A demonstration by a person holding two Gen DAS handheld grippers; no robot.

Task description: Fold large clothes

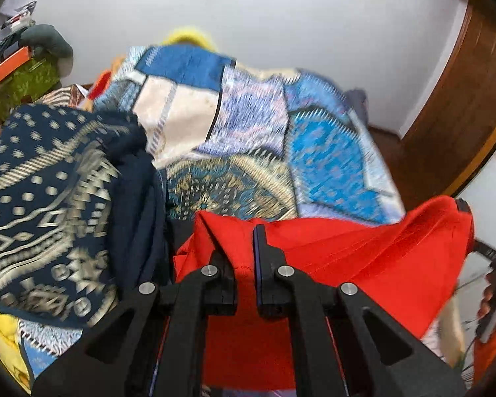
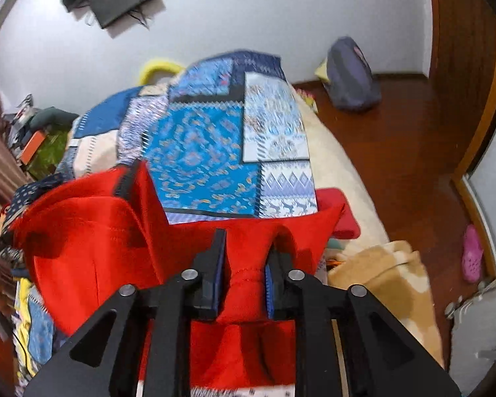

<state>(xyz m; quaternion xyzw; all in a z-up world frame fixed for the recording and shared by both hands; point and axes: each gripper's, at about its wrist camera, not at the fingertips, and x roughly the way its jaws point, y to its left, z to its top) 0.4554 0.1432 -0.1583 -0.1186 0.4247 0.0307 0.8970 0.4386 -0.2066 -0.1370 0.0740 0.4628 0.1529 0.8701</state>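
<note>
Both black two-finger grippers, left gripper [image 1: 244, 258] and right gripper [image 2: 246, 264], clench a bright red cloth garment [image 1: 363, 264] above a blue patchwork bedspread [image 1: 330, 158]; keeping its held edge level and taut should fold it cleanly.

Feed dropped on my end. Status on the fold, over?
Left claw shut on red garment. Right claw shut on same garment, bunched. Navy patterned cloth heaped alongside.
</note>
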